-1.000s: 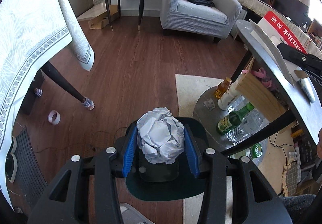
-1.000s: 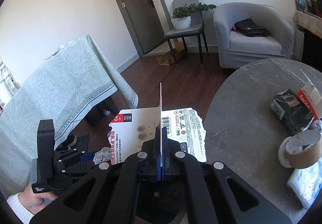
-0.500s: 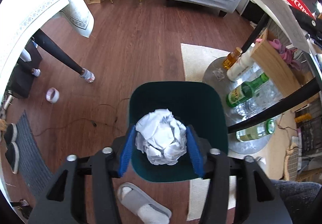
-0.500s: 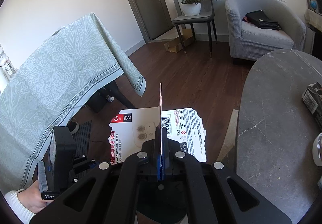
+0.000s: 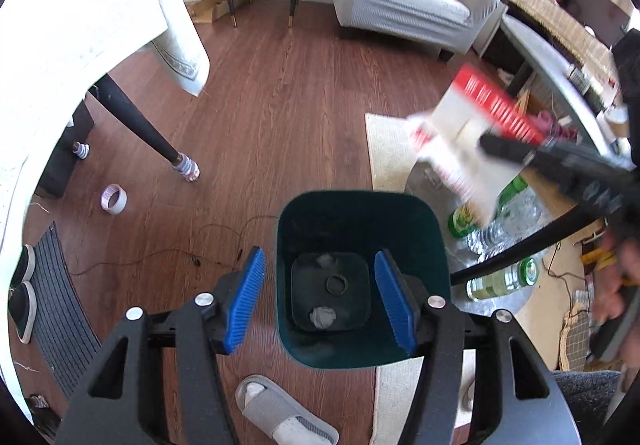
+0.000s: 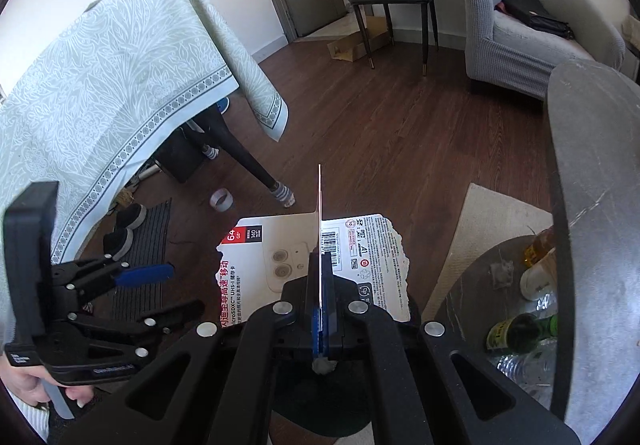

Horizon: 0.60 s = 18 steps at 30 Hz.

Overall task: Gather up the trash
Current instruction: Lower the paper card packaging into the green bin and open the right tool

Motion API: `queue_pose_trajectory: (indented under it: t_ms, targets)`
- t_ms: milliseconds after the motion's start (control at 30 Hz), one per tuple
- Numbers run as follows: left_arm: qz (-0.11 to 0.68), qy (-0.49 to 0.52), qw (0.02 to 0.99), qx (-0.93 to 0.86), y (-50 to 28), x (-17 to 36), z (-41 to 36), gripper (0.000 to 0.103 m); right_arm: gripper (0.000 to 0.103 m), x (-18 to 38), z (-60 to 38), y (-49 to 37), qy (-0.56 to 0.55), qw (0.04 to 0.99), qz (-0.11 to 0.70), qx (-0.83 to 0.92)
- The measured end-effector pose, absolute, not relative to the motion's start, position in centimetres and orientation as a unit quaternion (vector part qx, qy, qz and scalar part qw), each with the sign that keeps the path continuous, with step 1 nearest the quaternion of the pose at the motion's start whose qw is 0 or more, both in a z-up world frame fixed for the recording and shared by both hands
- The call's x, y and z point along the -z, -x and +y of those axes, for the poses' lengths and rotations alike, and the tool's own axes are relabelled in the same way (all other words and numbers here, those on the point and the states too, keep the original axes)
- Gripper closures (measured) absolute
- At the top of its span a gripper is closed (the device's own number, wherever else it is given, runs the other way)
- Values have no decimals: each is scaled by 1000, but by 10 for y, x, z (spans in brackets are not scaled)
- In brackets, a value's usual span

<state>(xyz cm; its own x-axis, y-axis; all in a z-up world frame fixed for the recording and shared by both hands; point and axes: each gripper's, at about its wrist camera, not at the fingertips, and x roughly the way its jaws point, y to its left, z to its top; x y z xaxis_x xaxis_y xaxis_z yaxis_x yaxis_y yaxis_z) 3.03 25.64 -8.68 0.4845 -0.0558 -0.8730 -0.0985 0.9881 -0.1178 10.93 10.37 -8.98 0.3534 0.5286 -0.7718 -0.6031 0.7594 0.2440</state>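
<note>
A dark green trash bin [image 5: 424, 341] stands on the floor below my left gripper [image 5: 320, 301], which is open and empty, its blue pads either side of the bin's mouth. Crumpled paper [image 5: 322, 317] lies at the bin's bottom. My right gripper [image 6: 320, 285] is shut on a torn red-and-white SanDisk card package [image 6: 372, 257]. The package [image 5: 472, 133] also shows in the left wrist view, up right of the bin, blurred, held by the right gripper [image 5: 520, 153]. The left gripper [image 6: 144, 277] shows in the right wrist view at the left.
A round grey table [image 6: 592, 173] is at the right, with bottles [image 5: 500, 281] on a low shelf under it. A cloth-covered table [image 6: 100, 85] is at the left. A tape roll [image 5: 113, 198], a slipper [image 5: 280, 413] and a thin cable [image 5: 160, 253] lie on the wooden floor.
My left gripper has opened and the crumpled paper ball has dropped into the bin. My right gripper has carried the card package off the table toward the bin.
</note>
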Motion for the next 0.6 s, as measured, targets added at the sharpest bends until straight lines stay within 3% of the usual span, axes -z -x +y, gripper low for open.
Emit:
queue_pose_trajectory:
  t_ms: [200, 600]
  targets:
    - [476, 90, 875, -14, -25, 62, 263, 49, 103, 112, 118, -108, 66, 808, 476, -340]
    - [425, 106, 899, 1, -18, 20, 263, 72, 103, 155, 139, -102, 121, 776, 523, -332]
